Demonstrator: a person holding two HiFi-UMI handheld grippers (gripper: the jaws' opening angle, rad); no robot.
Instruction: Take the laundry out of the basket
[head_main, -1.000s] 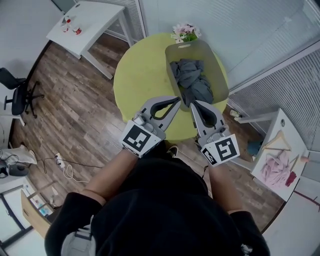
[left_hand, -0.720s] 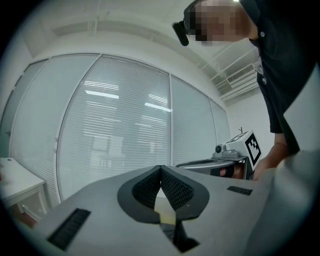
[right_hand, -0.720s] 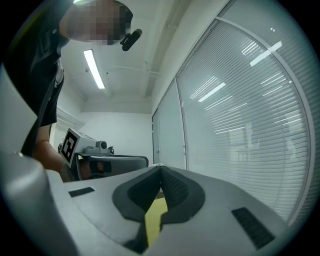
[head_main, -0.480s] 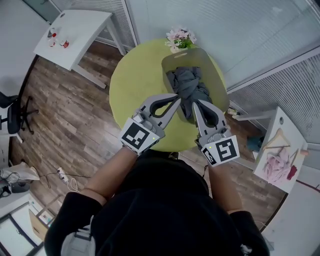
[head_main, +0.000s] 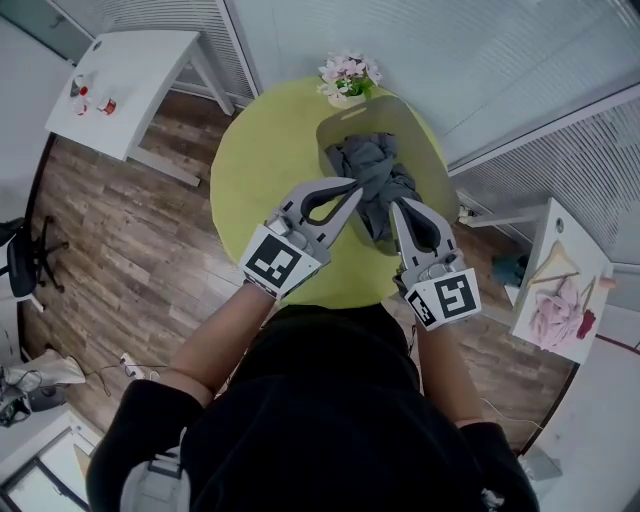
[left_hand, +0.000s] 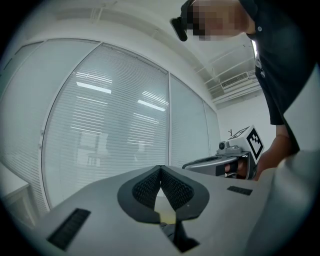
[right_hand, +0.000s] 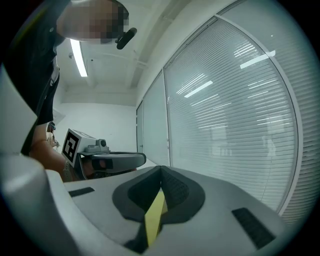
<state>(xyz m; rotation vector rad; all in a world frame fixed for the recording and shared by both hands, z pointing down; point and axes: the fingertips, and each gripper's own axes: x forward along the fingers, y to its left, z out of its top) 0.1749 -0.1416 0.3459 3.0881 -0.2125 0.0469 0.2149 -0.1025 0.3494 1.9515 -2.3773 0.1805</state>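
A grey-beige laundry basket (head_main: 424, 136) stands on the far right part of a round yellow-green table (head_main: 262, 170). Crumpled grey laundry (head_main: 368, 160) fills it. In the head view my left gripper (head_main: 355, 184) is level and shut, its tips above the laundry at the basket's left wall. My right gripper (head_main: 397, 204) is also shut and empty, its tips over the near end of the laundry. In the left gripper view the left gripper (left_hand: 161, 169) has nothing between its closed pads. The right gripper (right_hand: 161, 170) looks the same in its own view. Both views face window blinds.
A small pot of pink flowers (head_main: 347, 72) sits on the table just behind the basket. A white side table (head_main: 120, 75) stands far left on the wood floor. At the right, a white shelf (head_main: 545, 260) holds a pink garment (head_main: 560, 310) and a wooden hanger (head_main: 558, 262).
Both grippers have moved forward together, from the table's near edge to over the basket. Their tips now overlap the laundry. Both stayed shut.
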